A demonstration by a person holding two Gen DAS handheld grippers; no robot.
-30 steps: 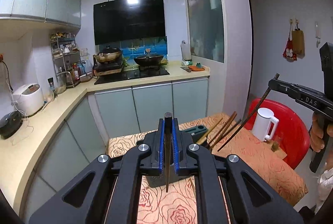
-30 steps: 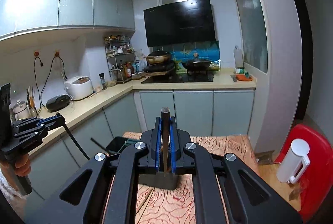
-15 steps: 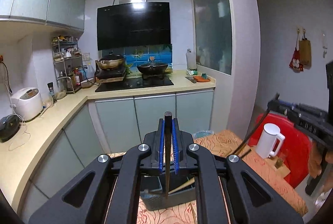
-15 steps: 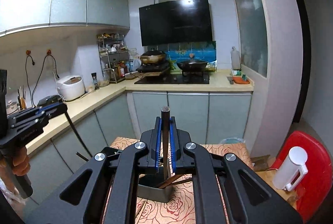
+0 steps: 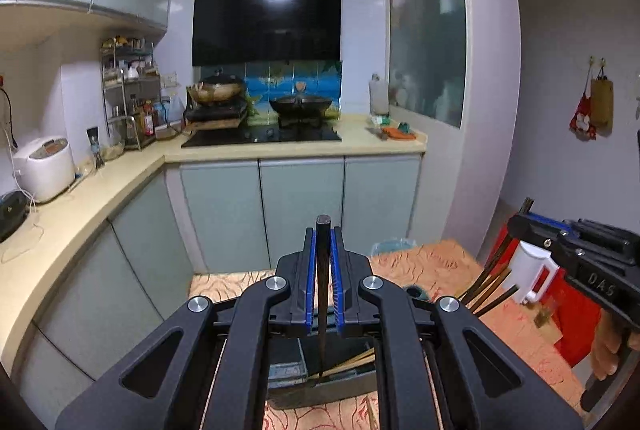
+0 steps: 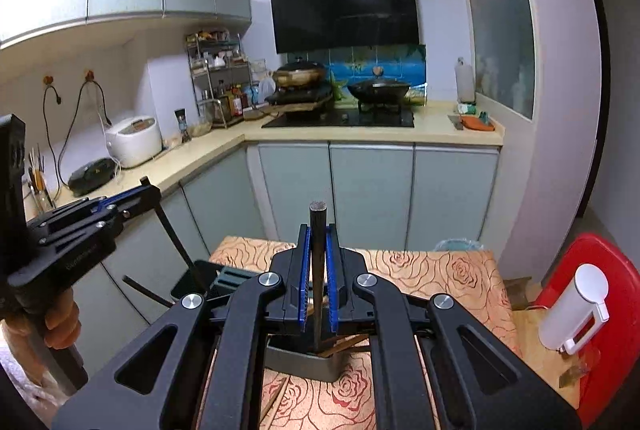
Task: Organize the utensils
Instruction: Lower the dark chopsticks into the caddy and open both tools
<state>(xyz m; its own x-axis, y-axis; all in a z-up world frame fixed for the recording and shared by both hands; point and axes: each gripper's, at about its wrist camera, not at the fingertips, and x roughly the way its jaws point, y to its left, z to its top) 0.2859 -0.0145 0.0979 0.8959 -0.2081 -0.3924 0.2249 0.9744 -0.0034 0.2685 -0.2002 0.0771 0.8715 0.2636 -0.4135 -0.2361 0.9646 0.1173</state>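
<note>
At the bottom centre of the left wrist view, the left hand-held gripper (image 5: 323,272) was clamped on 1 dark chopstick (image 5: 322,294) that stood nearly upright, its long axis running top to bottom of the frame with the round end uppermost. Its lower tip hung right over the dark holder (image 5: 320,388) on the rose-patterned counter (image 5: 432,262), where some lighter sticks already lay slanted. The right hand-held gripper (image 6: 318,274) likewise pinched a second chopstick (image 6: 317,270) upright, and the same holder (image 6: 304,362) sat straight below it at the bottom centre of its own view. Seen from the left camera, the right hand-held gripper (image 5: 520,226) stood at the right edge, beside a white kettle (image 5: 530,276). Both seemed about equally near the holder, so I judged the coming move was a plain downward one for either hand, with the sticks kept vertical so they would not catch the rim.
</note>
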